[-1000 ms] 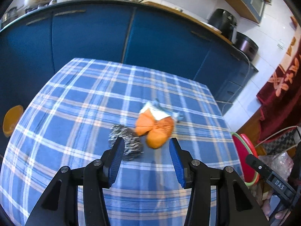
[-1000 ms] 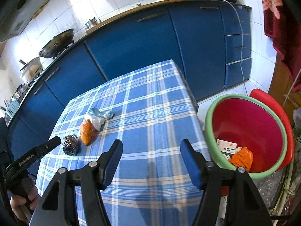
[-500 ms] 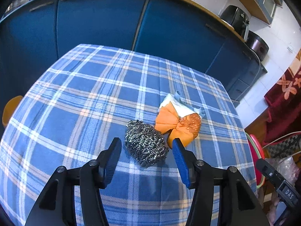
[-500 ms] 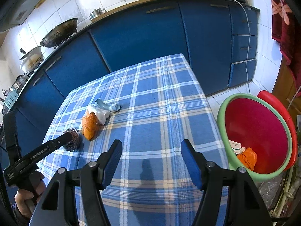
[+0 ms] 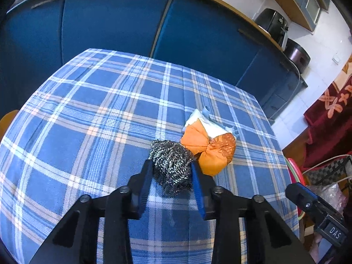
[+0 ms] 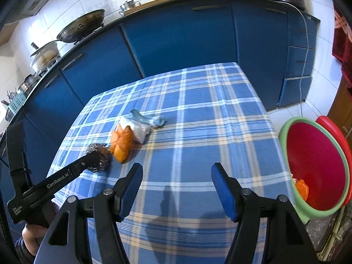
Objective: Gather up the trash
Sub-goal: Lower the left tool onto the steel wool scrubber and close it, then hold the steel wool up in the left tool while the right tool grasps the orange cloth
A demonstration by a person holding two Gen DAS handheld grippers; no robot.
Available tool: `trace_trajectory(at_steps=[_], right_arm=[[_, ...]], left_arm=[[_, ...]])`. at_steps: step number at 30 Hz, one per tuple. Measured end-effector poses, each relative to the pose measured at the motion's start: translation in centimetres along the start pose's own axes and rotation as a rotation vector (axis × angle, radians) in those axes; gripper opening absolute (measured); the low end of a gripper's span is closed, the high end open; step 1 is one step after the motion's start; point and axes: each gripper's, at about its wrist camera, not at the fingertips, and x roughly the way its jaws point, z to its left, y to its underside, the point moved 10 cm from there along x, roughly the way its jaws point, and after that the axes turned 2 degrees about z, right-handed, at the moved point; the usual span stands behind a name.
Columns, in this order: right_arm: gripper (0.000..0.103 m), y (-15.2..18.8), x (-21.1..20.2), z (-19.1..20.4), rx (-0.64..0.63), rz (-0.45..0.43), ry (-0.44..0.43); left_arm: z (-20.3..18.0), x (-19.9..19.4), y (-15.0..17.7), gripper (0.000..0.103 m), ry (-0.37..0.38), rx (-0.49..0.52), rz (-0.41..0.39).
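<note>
- So far, some trash lies in the red bin (image 6: 316,165).
- Left gripper (image 5: 171,176) has just closed on the steel scrubber (image 5: 171,162), on the table (image 5: 88,121).
- Right gripper (image 6: 177,189) hangs wide, empty.
- Orange wrapper (image 5: 209,149) and blue scrap (image 6: 147,118) remain.

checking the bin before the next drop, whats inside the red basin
Inside the red basin, an orange scrap lies near its bottom; the near green rim covers the rest of the bottom.

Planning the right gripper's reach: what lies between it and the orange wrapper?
Only bare checked tablecloth lies between the right gripper and the orange wrapper, as the right wrist view shows.
</note>
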Motion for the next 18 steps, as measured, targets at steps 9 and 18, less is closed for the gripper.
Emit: trace_trajectory(at_steps=[9,18], right_arm=[[0.068,-0.4,1.3,3.5,-0.038,0.009,-0.017],[0.068,-0.7,4.0,6.9,-0.054,0.025,-0.018]], left_arm=[[2.1,-3.5,-1.2,0.025,0.012,-0.035,-0.085],[5.7,-4.8,-1.3,0.025,-0.031,-0.061,-0.104]])
